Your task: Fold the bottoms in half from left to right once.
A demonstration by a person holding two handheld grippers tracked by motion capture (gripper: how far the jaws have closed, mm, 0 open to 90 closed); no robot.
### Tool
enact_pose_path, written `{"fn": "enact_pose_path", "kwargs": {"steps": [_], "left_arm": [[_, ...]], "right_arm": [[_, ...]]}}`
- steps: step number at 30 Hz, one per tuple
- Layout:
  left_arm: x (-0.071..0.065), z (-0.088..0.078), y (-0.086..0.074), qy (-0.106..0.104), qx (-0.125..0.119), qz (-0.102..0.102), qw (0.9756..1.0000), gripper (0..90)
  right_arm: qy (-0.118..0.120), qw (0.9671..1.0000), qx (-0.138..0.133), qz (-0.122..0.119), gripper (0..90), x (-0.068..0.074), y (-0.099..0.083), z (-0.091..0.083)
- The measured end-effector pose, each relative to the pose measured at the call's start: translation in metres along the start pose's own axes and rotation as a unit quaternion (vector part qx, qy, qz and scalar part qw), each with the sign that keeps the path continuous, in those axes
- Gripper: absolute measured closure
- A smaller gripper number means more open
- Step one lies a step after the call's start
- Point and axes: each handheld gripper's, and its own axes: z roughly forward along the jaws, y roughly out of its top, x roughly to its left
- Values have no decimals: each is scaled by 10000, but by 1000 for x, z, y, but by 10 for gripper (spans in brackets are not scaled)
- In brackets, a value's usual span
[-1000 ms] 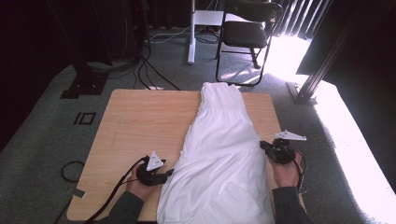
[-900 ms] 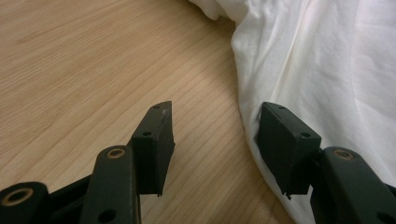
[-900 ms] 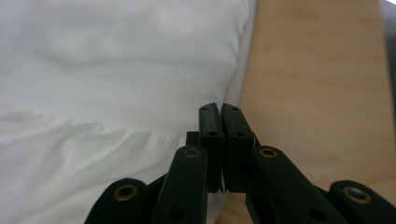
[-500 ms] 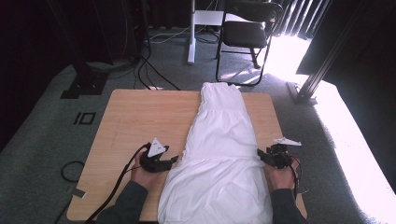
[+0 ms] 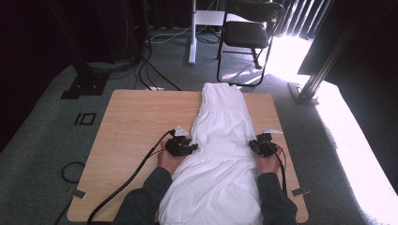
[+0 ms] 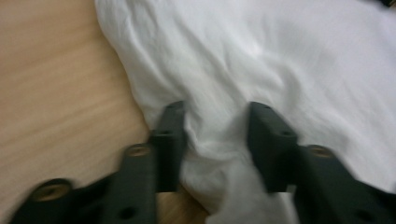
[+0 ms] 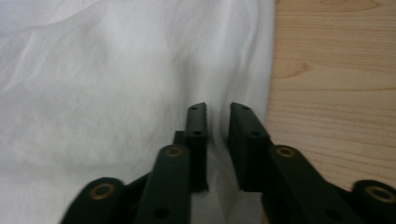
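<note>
A long white garment (image 5: 220, 126) lies lengthwise down the middle of the wooden table (image 5: 136, 122). My left gripper (image 5: 191, 148) is at the garment's left edge. In the left gripper view its jaws (image 6: 217, 116) have just been closing and still stand apart, open, with a raised fold of the white cloth (image 6: 280, 56) between them. My right gripper (image 5: 252, 146) is at the garment's right edge. In the right gripper view its jaws (image 7: 218, 114) have just been closing too, down to a narrow gap that pinches a fold of the cloth (image 7: 116, 70).
The left gripper's black cable (image 5: 131, 178) runs across the table towards its front left corner. Beyond the table stand a black chair (image 5: 248, 33) and a white post (image 5: 192, 33). Cables (image 5: 155, 79) lie on the carpet, and a metal frame leg (image 5: 305, 93) stands at the right.
The left hand has moved forward and to the right, up to the garment's left edge. The right hand has come down and leftward onto the right edge. Both pairs of jaws are now around cloth.
</note>
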Motion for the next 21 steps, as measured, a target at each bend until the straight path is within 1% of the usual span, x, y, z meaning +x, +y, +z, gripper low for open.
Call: {"fn": "enact_pose_path", "kwargs": {"steps": [1,4,6,8,11,13,16,20,21], "left_arm": [[-1,0,-1,10,41,116,9999,768],[-3,-3,-2,97,148,355,9992,856],[-5,-6,-4,113,212,467,9986,871],[-6,-10,-6,142,275,565,9979,880],[-8,-18,-13,141,291,619,9976,885],[-9,-28,-23,131,273,566,9979,885],[-12,-43,-37,182,275,597,9977,884],[-17,-62,-54,227,313,602,9974,883],[-18,-68,-59,253,350,652,9969,883]], "right_arm": [[-21,10000,-8,-51,838,0,-2,-1],[-34,9999,-12,-140,847,2,-5,-4],[-32,9999,-8,-136,851,4,-8,-6],[-44,9997,14,-254,856,9,-12,-10],[15,9996,6,-292,858,16,-20,-16],[77,9996,-29,-273,862,21,-27,-21],[174,9993,-21,-342,862,31,-37,-29],[340,9979,5,-546,858,48,-54,-43],[368,9976,7,-583,858,52,-57,-45]]}}
